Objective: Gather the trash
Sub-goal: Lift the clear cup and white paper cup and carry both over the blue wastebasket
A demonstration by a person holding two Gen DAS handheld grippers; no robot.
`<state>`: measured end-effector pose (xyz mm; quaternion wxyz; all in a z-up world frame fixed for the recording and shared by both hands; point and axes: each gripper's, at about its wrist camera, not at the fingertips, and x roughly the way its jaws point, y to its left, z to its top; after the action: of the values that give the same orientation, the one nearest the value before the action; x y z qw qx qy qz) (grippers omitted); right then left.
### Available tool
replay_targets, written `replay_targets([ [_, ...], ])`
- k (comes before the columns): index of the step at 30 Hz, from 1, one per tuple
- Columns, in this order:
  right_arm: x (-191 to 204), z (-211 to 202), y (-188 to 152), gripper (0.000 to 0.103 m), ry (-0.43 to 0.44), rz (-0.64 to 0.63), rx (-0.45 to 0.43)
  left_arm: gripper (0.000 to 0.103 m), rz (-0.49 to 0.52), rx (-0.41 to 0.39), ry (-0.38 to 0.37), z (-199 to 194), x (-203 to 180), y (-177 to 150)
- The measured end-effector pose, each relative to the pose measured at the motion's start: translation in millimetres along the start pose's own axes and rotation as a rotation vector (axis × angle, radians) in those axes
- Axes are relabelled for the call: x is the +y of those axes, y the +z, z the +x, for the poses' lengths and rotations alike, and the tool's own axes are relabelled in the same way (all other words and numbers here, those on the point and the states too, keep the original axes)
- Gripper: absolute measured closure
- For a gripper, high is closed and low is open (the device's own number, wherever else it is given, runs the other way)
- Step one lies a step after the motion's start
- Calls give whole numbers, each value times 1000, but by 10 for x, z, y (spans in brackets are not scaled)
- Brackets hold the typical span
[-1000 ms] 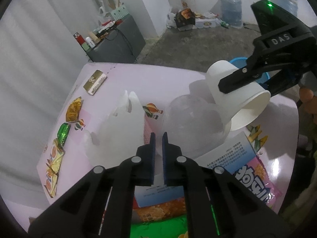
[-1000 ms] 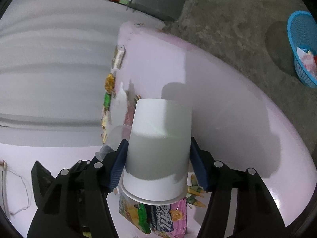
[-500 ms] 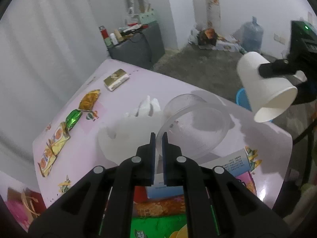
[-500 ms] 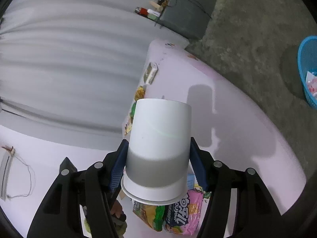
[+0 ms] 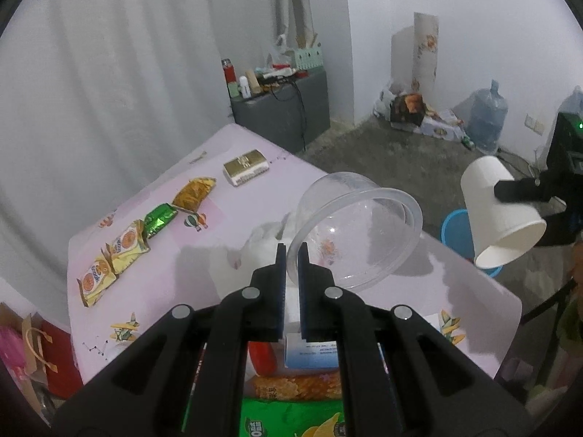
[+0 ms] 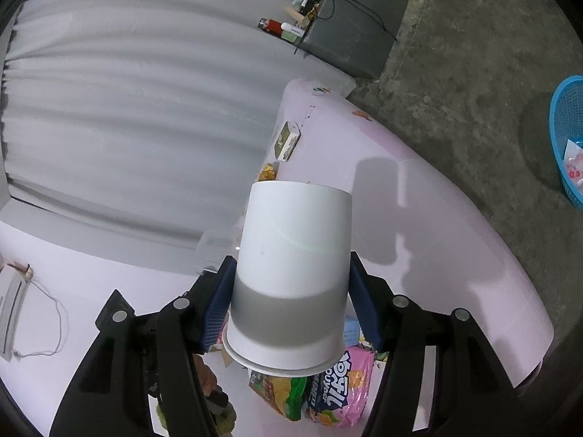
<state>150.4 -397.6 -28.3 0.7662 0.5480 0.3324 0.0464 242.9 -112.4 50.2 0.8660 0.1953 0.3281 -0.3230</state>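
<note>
My left gripper (image 5: pixel 289 255) is shut on the rim of a clear plastic bowl (image 5: pixel 355 233) and holds it tilted above the pink table (image 5: pixel 164 273). My right gripper (image 6: pixel 291 298) is shut on a white paper cup (image 6: pixel 291 273), mouth toward the camera, held above the table's edge; the cup also shows at the right of the left wrist view (image 5: pixel 499 215). A blue trash basket (image 6: pixel 566 138) stands on the floor beyond the table, partly hidden behind the cup in the left wrist view (image 5: pixel 455 229).
On the table lie a crumpled white tissue (image 5: pixel 262 247), a gold box (image 5: pixel 246 166), several snack wrappers (image 5: pixel 127 244), a pink snack bag (image 6: pixel 339 389) and a green chip bag (image 5: pixel 291 418). A grey cabinet (image 5: pixel 284 109) and a water jug (image 5: pixel 486 120) stand on the floor.
My left gripper has lifted the clear bowl off the table and tilted it. My right gripper with the paper cup has risen and moved right, away from the bowl.
</note>
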Motion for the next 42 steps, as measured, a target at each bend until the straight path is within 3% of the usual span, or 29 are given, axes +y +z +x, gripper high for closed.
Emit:
replay_targets([
  [12, 135, -157, -18, 44, 15, -28, -43, 99, -27, -91, -10, -281, -148, 171],
  [21, 146, -529, -38, 44, 17, -35, -128, 99, -7, -138, -48, -387, -439, 367],
  [42, -691, -1628, -68, 44, -21, 114, -331, 99, 139, -106, -178, -131, -1689, 793],
])
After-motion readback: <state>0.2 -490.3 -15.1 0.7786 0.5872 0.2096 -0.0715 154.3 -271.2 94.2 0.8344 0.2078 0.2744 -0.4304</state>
